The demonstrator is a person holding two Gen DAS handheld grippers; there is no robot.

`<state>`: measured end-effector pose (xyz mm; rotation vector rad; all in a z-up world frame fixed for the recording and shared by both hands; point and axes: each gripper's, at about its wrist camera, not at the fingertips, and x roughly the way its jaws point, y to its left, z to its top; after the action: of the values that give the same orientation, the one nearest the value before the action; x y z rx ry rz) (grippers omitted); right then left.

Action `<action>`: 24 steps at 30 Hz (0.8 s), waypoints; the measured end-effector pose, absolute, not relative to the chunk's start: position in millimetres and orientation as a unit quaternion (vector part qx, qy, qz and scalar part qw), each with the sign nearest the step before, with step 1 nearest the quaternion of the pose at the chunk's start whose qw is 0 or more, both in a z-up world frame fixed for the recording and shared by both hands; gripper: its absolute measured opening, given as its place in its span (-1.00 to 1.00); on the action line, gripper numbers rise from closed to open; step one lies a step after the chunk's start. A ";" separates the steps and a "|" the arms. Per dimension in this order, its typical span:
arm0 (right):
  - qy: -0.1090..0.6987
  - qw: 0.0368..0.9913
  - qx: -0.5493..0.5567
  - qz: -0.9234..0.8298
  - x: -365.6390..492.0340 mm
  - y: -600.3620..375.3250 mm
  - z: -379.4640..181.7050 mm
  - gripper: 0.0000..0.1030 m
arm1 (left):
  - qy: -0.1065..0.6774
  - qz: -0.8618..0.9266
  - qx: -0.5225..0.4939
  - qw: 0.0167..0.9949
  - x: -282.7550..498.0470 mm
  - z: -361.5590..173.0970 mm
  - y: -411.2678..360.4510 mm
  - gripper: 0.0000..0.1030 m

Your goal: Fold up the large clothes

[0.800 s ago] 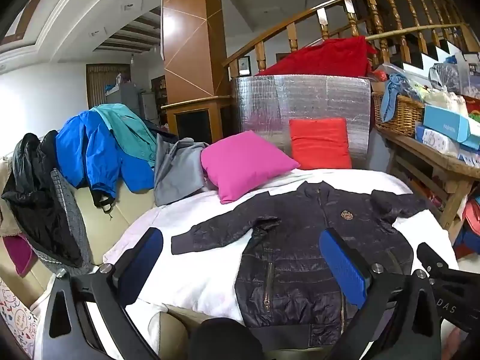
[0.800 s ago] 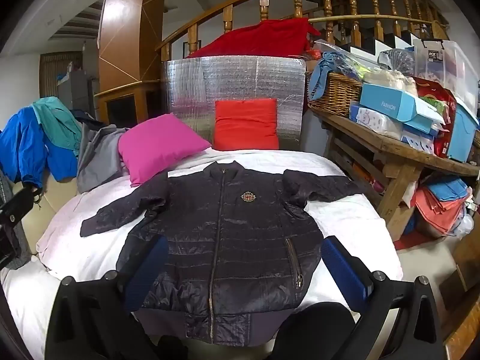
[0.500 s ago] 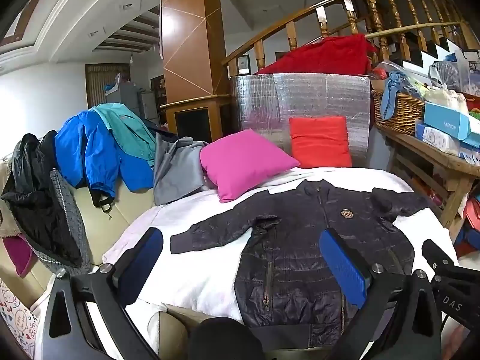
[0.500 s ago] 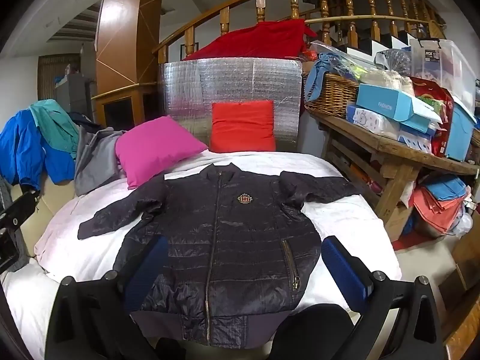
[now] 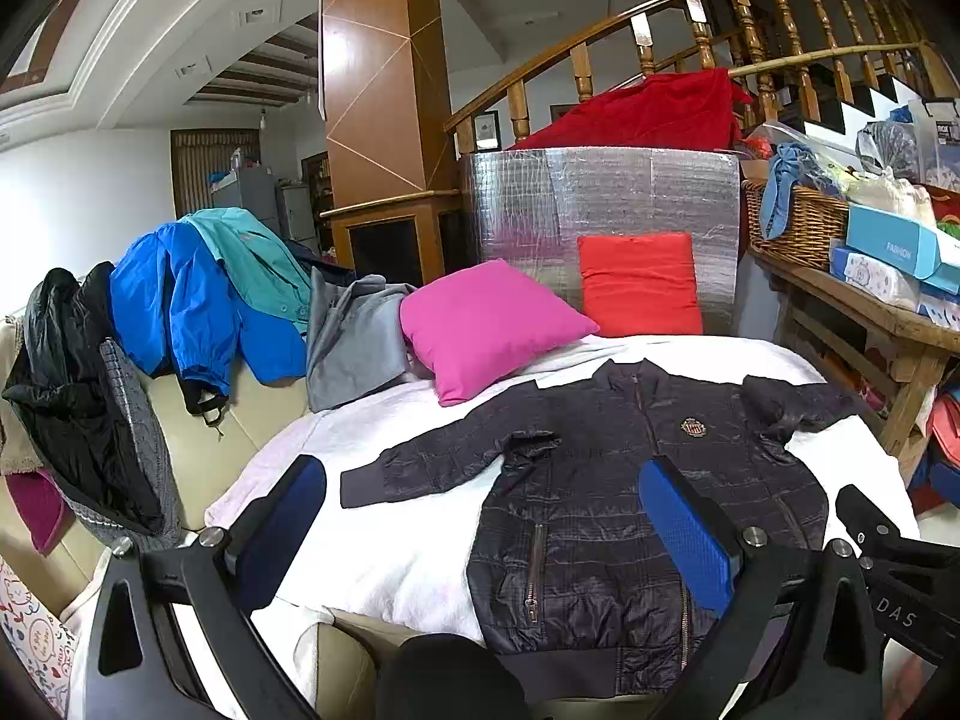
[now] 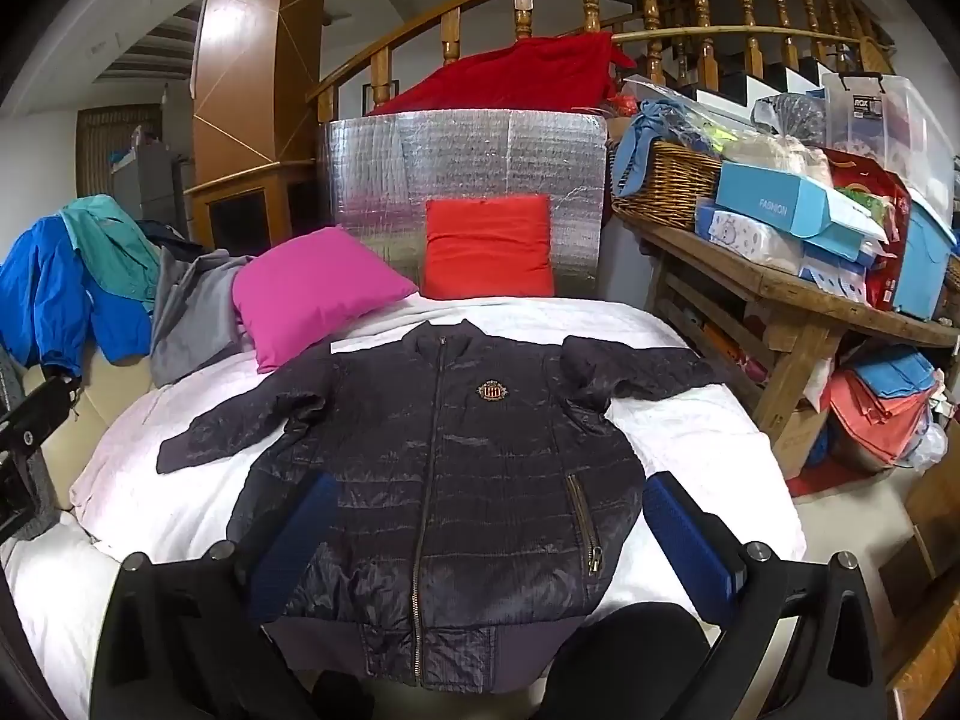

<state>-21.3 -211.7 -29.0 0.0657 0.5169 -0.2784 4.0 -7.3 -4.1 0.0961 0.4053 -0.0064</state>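
A dark navy quilted jacket (image 6: 444, 468) lies flat, front up and zipped, on a white-covered sofa seat (image 6: 684, 438), both sleeves spread outward. Its left sleeve (image 5: 420, 468) reaches toward the sofa back. My right gripper (image 6: 486, 531) hovers above the jacket's hem, open, with nothing between its blue pads (image 6: 690, 534). My left gripper (image 5: 480, 522) hangs open over the left side of the jacket (image 5: 630, 510) and the white cover (image 5: 372, 552), touching nothing. The right gripper's black body shows at the left wrist view's right edge.
A pink cushion (image 6: 312, 294) and a red cushion (image 6: 489, 246) lean at the back against a silver foil panel (image 6: 462, 162). Several jackets (image 5: 198, 300) drape over the sofa back at left. A cluttered wooden bench (image 6: 798, 300) stands at right.
Both views have shifted slightly; the jacket sits a little nearer and lower in the right wrist view. Both grippers stay open and the jacket has not moved.
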 end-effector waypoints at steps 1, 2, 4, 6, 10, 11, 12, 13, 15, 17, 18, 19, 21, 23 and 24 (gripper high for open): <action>0.255 0.957 0.032 -0.137 -21.7 -211.5 -29.7 1.00 | 0.201 -0.003 0.048 0.978 4.1 -4.1 -7.1 1.00; 0.255 0.957 0.032 -0.137 -21.0 -211.1 -29.9 1.00 | 0.201 -0.004 0.048 0.978 4.1 -3.9 -6.8 1.00; 0.255 0.957 0.033 -0.137 -21.0 -211.2 -29.8 1.00 | 0.201 -0.004 0.050 0.978 3.6 -3.6 -6.4 1.00; 0.256 0.956 0.034 -0.136 -20.6 -211.0 -30.4 1.00 | 0.200 -0.003 0.051 0.978 2.7 -3.6 -7.4 1.00; 0.257 0.956 0.037 -0.135 -20.8 -211.1 -32.1 1.00 | 0.201 -0.002 0.050 0.978 2.5 -3.7 -7.3 1.00; 0.257 0.956 0.037 -0.135 -21.0 -211.4 -32.1 1.00 | 0.201 -0.002 0.050 0.978 2.6 -4.0 -7.6 1.00; 0.257 0.956 0.037 -0.135 -20.9 -211.3 -32.1 1.00 | 0.200 -0.002 0.051 0.978 2.5 -4.1 -7.8 1.00; 0.257 0.956 0.037 -0.135 -20.9 -211.2 -32.0 1.00 | 0.201 -0.001 0.051 0.978 2.7 -4.3 -7.7 1.00; 0.256 0.956 0.037 -0.135 -20.5 -211.0 -32.4 1.00 | 0.201 -0.002 0.051 0.978 2.5 -4.7 -7.8 1.00; 0.257 0.956 0.037 -0.135 -20.5 -211.1 -32.2 1.00 | 0.201 -0.002 0.051 0.978 2.0 -5.0 -8.2 1.00; 0.257 0.956 0.036 -0.135 -20.2 -210.9 -32.3 1.00 | 0.201 -0.002 0.051 0.978 2.2 -4.9 -7.9 1.00; 0.257 0.956 0.037 -0.135 -20.8 -211.5 -31.9 1.00 | 0.201 -0.002 0.051 0.978 2.2 -4.9 -7.7 1.00; 0.257 0.956 0.037 -0.134 -21.1 -211.7 -32.2 1.00 | 0.201 -0.002 0.050 0.978 1.9 -5.1 -7.9 1.00; 0.257 0.956 0.037 -0.134 -21.7 -211.1 -33.2 1.00 | 0.201 -0.002 0.051 0.978 2.0 -5.3 -8.4 1.00; 0.257 0.956 0.037 -0.133 -21.5 -210.6 -33.7 1.00 | 0.201 -0.002 0.050 0.978 2.2 -4.9 -7.8 1.00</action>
<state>-21.5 -210.6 -33.7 0.0745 0.5222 -0.2706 2.2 -7.8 -4.9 0.1013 0.4051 -0.0044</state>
